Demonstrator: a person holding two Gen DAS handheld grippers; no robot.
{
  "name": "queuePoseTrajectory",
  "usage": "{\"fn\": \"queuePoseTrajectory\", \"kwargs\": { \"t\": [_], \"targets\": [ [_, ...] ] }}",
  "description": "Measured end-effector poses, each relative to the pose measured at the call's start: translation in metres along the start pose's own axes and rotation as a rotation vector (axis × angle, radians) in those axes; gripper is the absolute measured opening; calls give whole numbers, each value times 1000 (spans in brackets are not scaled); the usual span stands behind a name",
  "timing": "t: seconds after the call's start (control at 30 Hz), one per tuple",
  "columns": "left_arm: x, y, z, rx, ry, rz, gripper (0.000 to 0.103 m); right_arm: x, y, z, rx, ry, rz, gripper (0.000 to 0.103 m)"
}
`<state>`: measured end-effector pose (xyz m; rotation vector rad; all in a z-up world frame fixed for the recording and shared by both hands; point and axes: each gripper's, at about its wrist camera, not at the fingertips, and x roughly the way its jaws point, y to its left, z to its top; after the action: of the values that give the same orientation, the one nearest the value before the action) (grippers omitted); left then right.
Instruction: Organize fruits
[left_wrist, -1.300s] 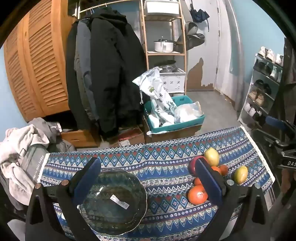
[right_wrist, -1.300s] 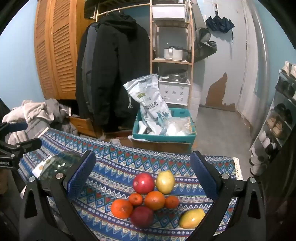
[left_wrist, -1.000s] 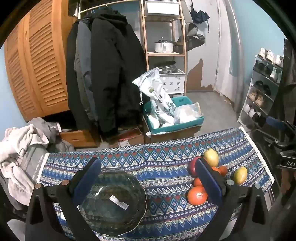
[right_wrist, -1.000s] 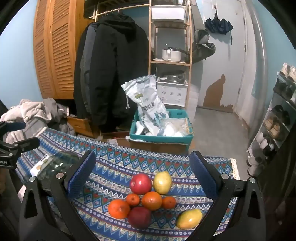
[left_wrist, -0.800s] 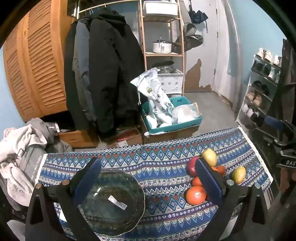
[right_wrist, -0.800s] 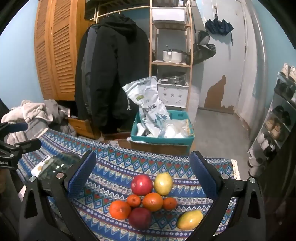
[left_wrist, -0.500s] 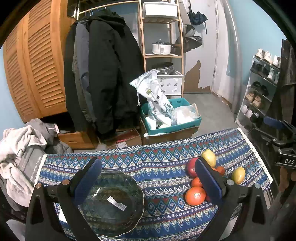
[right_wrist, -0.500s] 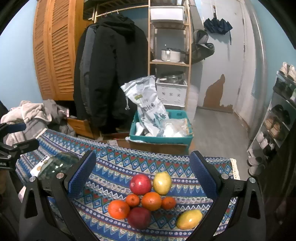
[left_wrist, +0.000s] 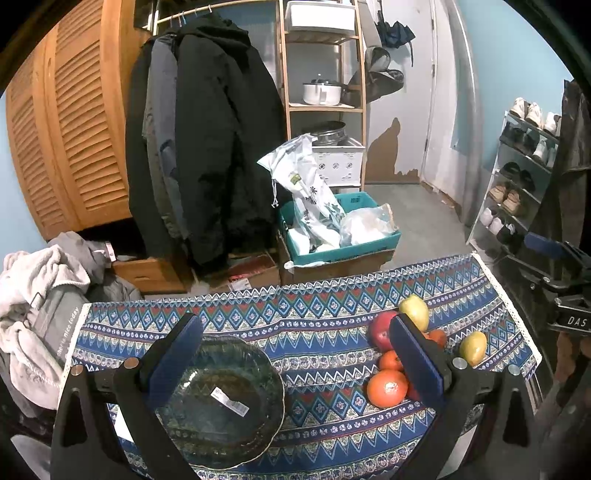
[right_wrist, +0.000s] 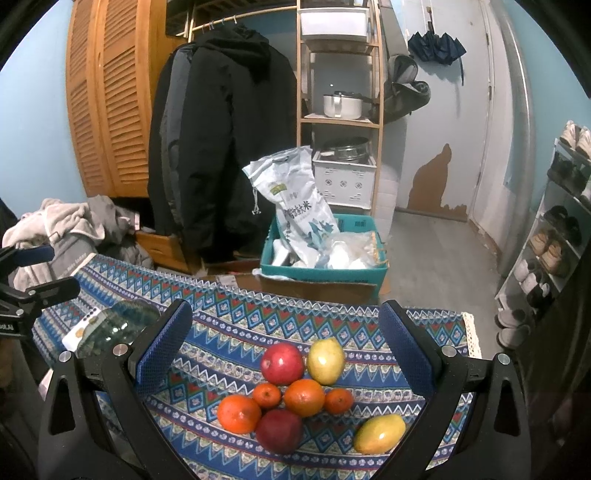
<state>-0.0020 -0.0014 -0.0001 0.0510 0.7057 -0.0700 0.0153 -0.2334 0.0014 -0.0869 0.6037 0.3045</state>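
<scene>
With both your left claw and right claw spread and empty, the fruit sits bunched touching at the tabletop's right, so nudging one may roll its neighbours off, well apart from the bowl.
</scene>
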Motion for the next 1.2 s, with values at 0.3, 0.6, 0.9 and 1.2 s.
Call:
{"fn": "queuePoseTrajectory", "kwargs": {
  "t": [0.3, 0.6, 0.9, 1.2],
  "targets": [
    [1, 0, -1, 6, -4, 2, 102, 0, 0, 0, 1, 0, 3, 99],
    [0, -1, -3, 8, -6, 0, 102, -2, -1, 0, 2, -8, 1, 99],
    [-1, -1, -6, 5, -8, -2, 102, -3, -1, 1, 2, -16, -1, 99],
    [-1, -1, -5, 6, -6, -3, 102, -8, 0, 5, 3, -50, 5, 99]
  ]
}}
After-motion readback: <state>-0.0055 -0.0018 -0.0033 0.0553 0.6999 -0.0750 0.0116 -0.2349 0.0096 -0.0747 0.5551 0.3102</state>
